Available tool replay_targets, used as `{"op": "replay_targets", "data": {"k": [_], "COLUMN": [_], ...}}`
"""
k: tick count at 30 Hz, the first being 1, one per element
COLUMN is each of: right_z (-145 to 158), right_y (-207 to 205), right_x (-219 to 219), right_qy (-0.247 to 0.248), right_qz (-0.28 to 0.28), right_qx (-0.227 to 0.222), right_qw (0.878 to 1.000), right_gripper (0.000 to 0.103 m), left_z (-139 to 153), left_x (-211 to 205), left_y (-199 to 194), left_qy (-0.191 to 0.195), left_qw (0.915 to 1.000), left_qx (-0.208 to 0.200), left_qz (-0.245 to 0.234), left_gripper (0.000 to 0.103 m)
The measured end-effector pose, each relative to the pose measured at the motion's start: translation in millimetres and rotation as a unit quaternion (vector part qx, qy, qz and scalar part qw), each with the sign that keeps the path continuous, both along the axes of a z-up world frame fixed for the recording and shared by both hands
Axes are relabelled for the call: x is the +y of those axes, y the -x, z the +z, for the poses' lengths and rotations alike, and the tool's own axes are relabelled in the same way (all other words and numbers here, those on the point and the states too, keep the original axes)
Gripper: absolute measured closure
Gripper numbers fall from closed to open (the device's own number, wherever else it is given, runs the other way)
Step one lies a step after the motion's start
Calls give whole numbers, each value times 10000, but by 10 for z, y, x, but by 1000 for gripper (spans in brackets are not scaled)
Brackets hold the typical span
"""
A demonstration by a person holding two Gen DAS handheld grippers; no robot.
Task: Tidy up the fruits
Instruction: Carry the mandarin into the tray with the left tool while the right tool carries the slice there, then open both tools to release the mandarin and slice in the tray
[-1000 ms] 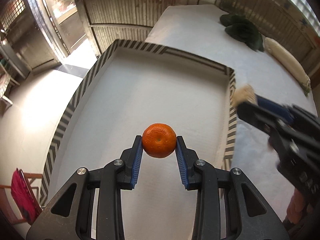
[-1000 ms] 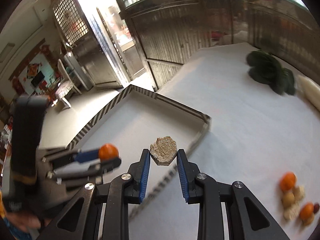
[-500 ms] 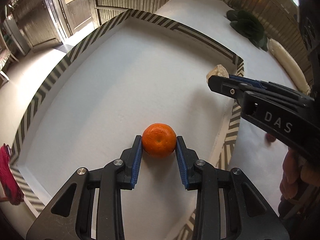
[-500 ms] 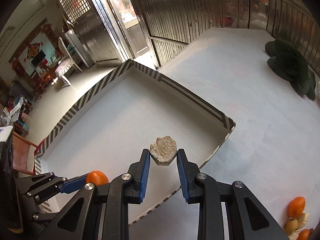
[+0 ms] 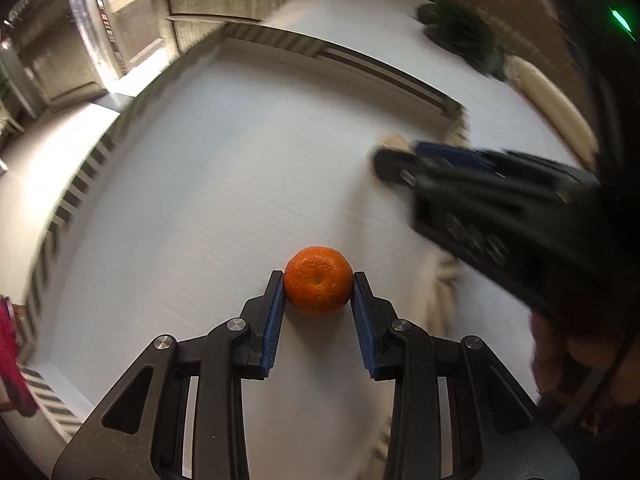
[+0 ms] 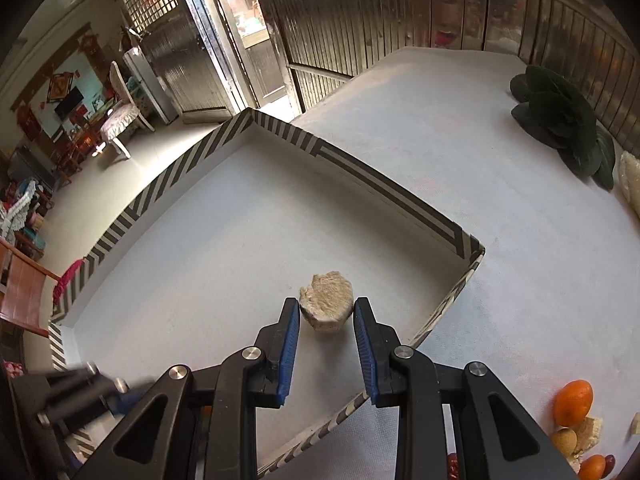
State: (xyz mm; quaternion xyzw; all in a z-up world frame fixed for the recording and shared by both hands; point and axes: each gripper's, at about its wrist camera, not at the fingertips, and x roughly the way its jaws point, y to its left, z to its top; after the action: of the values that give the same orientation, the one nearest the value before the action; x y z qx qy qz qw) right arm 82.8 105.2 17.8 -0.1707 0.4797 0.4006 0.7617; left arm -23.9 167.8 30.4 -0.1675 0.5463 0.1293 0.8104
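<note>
In the left wrist view my left gripper (image 5: 318, 280) is shut on an orange mandarin (image 5: 318, 286), held low over the white floor of the striped-rim tray (image 5: 380, 68). In the right wrist view my right gripper (image 6: 326, 308) is shut on a beige rough lump (image 6: 326, 306), held over the tray's (image 6: 384, 184) right part, near its right wall. The right gripper shows blurred at the right of the left wrist view (image 5: 396, 160). The left gripper shows blurred at the lower left of the right wrist view (image 6: 80, 392).
A pile of mandarins and beige pieces (image 6: 576, 428) lies on the table at the lower right. Dark green leaves (image 6: 560, 128) and a pale long vegetable (image 5: 552, 100) lie at the far right. A door and a room lie beyond the table's left edge.
Both grippers have dropped lower into the tray with their loads. The right gripper has moved further over the tray floor, past its right wall.
</note>
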Motion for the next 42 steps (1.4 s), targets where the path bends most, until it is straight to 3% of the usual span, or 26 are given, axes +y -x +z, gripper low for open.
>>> {"op": "replay_targets", "data": {"k": [3, 6, 13, 14, 16, 18, 25, 33, 42], "right_z": [14, 60, 403, 468, 551, 617, 585, 533, 548], "right_y": [28, 94, 266, 301, 373, 456, 655, 787, 815], "right_x": [25, 21, -369, -471, -651, -893, -1554, -2160, -2478], "right_qy": [-152, -169, -723, -799, -897, -1020, -865, -722, -769], "right_qz": [74, -43, -610, -737, -970, -1324, -2087, -2699, -3028], "right_qx": [92, 32, -165, -222, -349, -461, -450, -433, -468], "right_qw": [9998, 9998, 9954, 9938, 9906, 9849, 9731, 9592, 9488], "right_gripper": [56, 55, 56, 56, 56, 55, 55, 55, 55], "left_z": [-4, -12, 70, 100, 165, 261, 502, 586, 566], "left_x": [82, 103, 76, 55, 13, -44, -355, -808, -1082], "left_y": [-62, -73, 2, -15, -6, 23, -30, -87, -179], "left_qy": [-194, -405, -710, -736, -808, -871, -802, -738, -717], "left_qw": [9998, 9991, 9972, 9970, 9963, 9950, 9915, 9850, 9798], "left_qx": [-10, 31, -44, -89, -177, -374, -729, -840, -809], "left_qz": [-61, -125, -213, -220, -252, -304, -714, -1315, -1682], "left_gripper": [70, 70, 68, 65, 45, 40, 39, 39, 39]}}
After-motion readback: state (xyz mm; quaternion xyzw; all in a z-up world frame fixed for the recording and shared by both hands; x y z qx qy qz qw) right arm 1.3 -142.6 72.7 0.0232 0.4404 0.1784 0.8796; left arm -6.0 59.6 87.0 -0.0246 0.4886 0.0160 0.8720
